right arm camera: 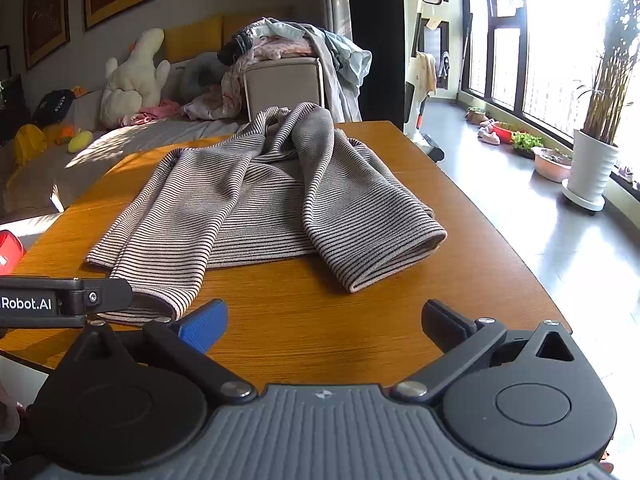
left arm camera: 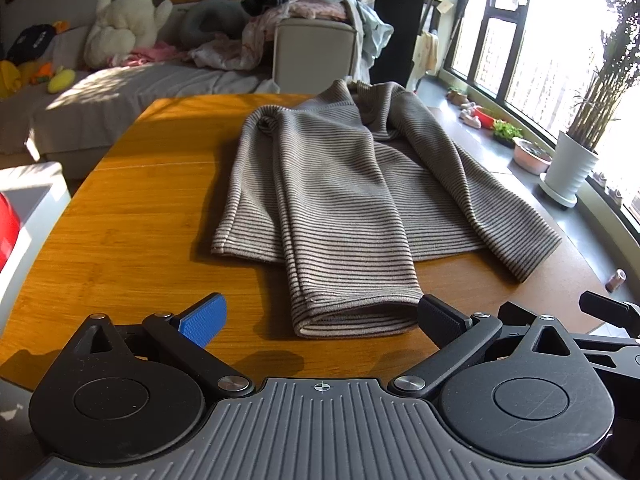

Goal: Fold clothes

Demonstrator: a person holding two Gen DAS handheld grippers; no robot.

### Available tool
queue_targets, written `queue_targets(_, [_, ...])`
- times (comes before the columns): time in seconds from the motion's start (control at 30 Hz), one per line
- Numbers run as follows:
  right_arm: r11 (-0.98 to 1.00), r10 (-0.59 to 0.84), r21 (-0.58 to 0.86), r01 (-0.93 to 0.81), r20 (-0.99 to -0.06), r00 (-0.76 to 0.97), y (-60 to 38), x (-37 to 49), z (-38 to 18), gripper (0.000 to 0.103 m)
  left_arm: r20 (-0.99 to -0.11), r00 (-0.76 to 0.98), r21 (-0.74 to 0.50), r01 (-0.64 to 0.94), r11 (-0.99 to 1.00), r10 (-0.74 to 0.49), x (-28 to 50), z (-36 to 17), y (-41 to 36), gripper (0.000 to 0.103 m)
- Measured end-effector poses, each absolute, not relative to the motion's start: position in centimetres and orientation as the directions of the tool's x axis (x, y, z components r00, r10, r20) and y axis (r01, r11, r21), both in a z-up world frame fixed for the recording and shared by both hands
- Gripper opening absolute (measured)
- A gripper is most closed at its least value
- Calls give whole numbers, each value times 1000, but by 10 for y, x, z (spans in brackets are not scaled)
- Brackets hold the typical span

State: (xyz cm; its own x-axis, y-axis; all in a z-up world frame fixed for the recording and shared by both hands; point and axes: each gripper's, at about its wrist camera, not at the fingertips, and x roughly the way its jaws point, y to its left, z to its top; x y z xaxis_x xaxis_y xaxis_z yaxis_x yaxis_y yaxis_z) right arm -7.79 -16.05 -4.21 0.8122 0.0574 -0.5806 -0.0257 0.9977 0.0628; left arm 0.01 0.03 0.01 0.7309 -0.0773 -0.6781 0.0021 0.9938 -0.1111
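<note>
A grey-brown striped sweater (left arm camera: 340, 184) lies on the wooden table (left arm camera: 140, 208), both sleeves folded down over its body toward me. My left gripper (left arm camera: 320, 322) is open, its fingers either side of the near sleeve cuff (left arm camera: 352, 316), not gripping it. In the right wrist view the sweater (right arm camera: 248, 196) lies ahead. My right gripper (right arm camera: 324, 324) is open and empty over bare table, short of the right sleeve cuff (right arm camera: 396, 256). The left gripper's body (right arm camera: 60, 304) shows at the left edge by the other cuff.
A sofa (left arm camera: 120, 88) with plush toys and a clothes pile (left arm camera: 304, 4) stands beyond the table. A white plant pot (left arm camera: 568, 172) and bowls stand by the window on the right. A red object (left arm camera: 6, 232) sits at the left edge.
</note>
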Motion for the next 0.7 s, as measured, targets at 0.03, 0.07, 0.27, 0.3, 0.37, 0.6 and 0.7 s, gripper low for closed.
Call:
queue_targets(0.03, [998,57,62,-25,-580,813,-161,-77,-43,103,-676,733,-112,3,994,-78,0,0,1,103])
queue_targets(0.07, [998,56,62,-25,-579,813,-161,-77,-43,103,-675,734,-111,3,994,-78,1,0,1,103])
queue_targets(0.27, [998,51,58,-21,-575,816,-162,-75,-47,103,-663,745,-102,6,995,-73,1,-1,-4,103])
queue_targets(0.3, [998,50,58,-21,-574,817,-163,-74,-47,103,-663,745,-103,6,995,-73,-1,-3,-3,103])
queue_targets(0.37, [998,48,56,-19,-573,818,-163,-73,-49,103,-663,745,-103,4,995,-71,0,-6,-3,103])
queue_targets(0.6, [999,31,42,-9,-577,816,-163,-72,-49,103,-665,742,-110,13,994,-84,0,0,1,103])
queue_targets(0.7, [999,25,37,-4,-580,814,-162,-71,-45,103,-666,741,-118,15,993,-90,-1,0,3,103])
